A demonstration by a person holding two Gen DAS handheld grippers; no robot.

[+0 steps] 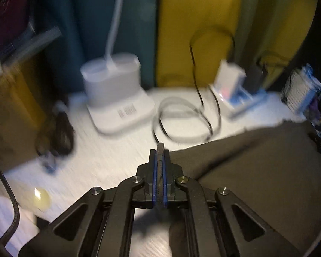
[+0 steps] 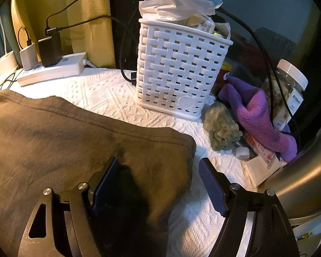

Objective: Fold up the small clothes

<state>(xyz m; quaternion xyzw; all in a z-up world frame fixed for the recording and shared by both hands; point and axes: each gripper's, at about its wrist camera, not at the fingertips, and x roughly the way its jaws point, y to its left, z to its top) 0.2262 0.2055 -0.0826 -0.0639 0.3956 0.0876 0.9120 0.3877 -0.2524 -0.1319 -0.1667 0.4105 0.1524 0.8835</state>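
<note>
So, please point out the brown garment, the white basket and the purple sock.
brown garment [image 2: 64,132]: right wrist view, on its flat top, below the stitched hem.
white basket [image 2: 177,68]: right wrist view, on its woven front wall.
purple sock [image 2: 256,115]: right wrist view, on its pink middle part.

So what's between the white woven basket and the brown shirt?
Only bare white textured cloth separates the basket from the shirt, per the right wrist view.
</note>
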